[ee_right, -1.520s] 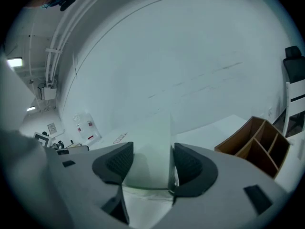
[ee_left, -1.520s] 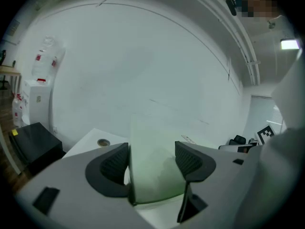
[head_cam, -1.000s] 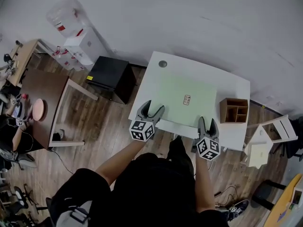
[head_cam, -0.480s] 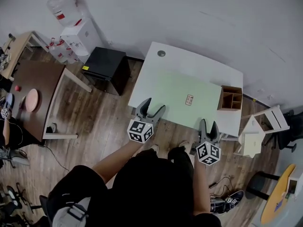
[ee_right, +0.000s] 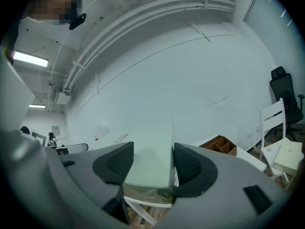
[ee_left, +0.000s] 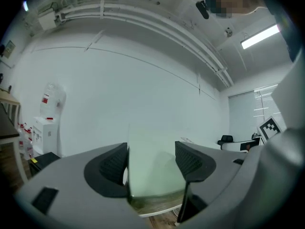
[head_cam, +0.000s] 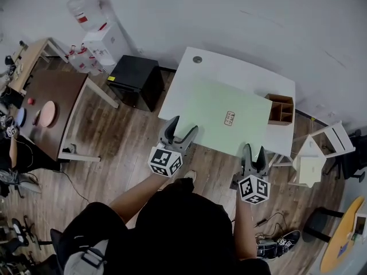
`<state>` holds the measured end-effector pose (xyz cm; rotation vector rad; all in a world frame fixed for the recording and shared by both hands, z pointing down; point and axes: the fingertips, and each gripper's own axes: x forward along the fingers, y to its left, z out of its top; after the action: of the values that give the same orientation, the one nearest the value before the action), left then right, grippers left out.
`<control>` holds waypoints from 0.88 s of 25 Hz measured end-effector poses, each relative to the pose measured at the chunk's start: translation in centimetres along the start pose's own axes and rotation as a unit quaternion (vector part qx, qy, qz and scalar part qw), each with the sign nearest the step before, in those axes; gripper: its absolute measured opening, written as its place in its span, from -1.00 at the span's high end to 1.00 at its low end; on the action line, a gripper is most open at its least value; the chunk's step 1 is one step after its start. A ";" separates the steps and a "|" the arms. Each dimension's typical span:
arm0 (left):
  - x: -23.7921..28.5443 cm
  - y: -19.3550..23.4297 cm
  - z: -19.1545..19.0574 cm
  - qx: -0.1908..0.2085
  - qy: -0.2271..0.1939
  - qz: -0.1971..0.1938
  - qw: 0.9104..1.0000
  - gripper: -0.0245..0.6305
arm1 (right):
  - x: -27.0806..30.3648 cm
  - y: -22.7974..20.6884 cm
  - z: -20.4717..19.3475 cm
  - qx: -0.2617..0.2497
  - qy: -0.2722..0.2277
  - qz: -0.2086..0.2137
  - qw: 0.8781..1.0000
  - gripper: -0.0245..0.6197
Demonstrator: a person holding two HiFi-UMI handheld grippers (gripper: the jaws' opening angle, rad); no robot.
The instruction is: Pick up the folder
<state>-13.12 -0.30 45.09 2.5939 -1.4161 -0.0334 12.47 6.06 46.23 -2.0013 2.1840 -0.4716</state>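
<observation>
A black top (head_cam: 183, 228) is worn, and the forearms are left uncovered. The left gripper (head_cam: 184, 125) and the right gripper (head_cam: 254, 148) are built alike: two curved grey fingers are set on a smooth matt grey body. Each inner face is lined with dark pads (ee_left: 114, 165) marked by a fine ribbed texture, seen again in the right gripper view (ee_right: 116, 163). A white cube (head_cam: 165, 161) printed with black square markers is carried at the back of the left gripper, and a matching cube (head_cam: 253, 189) is fitted to the right one.
</observation>
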 end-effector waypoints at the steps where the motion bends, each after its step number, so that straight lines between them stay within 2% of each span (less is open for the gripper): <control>1: -1.1 -0.7 0.3 0.000 -0.001 0.007 1.000 -0.01 | -1.0 0.2 0.4 -0.004 0.000 0.008 1.000 0.04; 4: -4.8 -3.5 1.0 0.002 0.000 0.025 1.000 -0.01 | -4.9 0.6 1.4 -0.008 0.001 0.028 1.000 0.04; 9: -10.2 -8.0 2.2 0.014 -0.017 0.032 0.999 -0.01 | -11.5 1.1 2.8 0.000 0.003 0.049 0.999 0.04; 14: -14.0 -11.5 2.0 0.002 -0.041 0.037 0.998 -0.01 | -16.8 1.3 4.3 -0.030 -0.008 0.053 0.998 0.05; 19: -17.9 -13.8 0.4 -0.024 -0.042 0.055 0.997 -0.01 | -20.4 1.6 4.3 -0.057 0.007 0.064 0.996 0.05; 22: -19.3 -15.0 0.3 -0.024 -0.048 0.065 0.996 -0.01 | -21.8 1.5 4.5 -0.059 0.001 0.069 0.996 0.06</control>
<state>-11.17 23.65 40.86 2.4869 -1.5934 -0.1751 14.76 27.14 39.23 -1.8876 2.3840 -0.3346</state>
